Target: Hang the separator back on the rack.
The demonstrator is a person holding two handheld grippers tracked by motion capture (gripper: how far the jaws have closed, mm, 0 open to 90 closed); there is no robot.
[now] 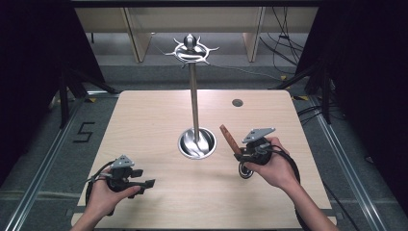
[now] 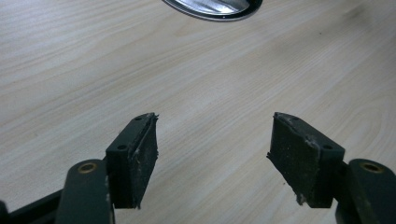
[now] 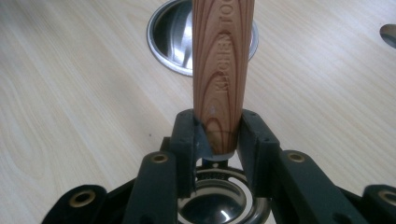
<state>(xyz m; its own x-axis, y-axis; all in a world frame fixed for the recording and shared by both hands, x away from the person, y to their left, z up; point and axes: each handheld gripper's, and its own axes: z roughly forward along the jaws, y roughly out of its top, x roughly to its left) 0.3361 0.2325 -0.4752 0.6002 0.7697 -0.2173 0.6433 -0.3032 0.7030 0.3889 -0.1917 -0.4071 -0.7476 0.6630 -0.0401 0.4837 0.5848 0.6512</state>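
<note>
- right now the right gripper (image 3: 217,135) has its jaws closed partway onto a wooden handle (image 3: 223,70), one pad pressed against each side of it near its lower end.
- lettering reading "kitchen too…" runs along the handle, which rises away from the jaws toward twelve o'clock in the right gripper view.
- just below the jaws in that view, at six o'clock, sits a round shiny metal part (image 3: 219,200) joined to the handle's end; what kind of utensil head it is i cannot tell.
- in the high view the right hand (image 1: 274,166) holds that gripper (image 1: 239,155) at about four o'clock from the stand's round base, and the handle (image 1: 230,139) tilts up toward eleven o'clock, off the tabletop (image 1: 144,125).
- the metal stand (image 1: 194,96) is upright near the middle of the tabletop: a round dished base (image 1: 196,143), a thin pole, and a ring of hooks (image 1: 191,49) at the top.
- the left gripper (image 2: 212,144) has its jaws spread wide with nothing between them, just bare wood grain beneath.
- in the high view the left hand (image 1: 103,192) keeps that gripper (image 1: 151,183) low at about eight o'clock from the base, jaws pointing toward three o'clock.
- an edge of the base (image 2: 212,8) shows at twelve o'clock in the left gripper view, well apart from the jaws.
- a small dark round cap (image 1: 237,102) sits in the tabletop at about one o'clock from the base.
</note>
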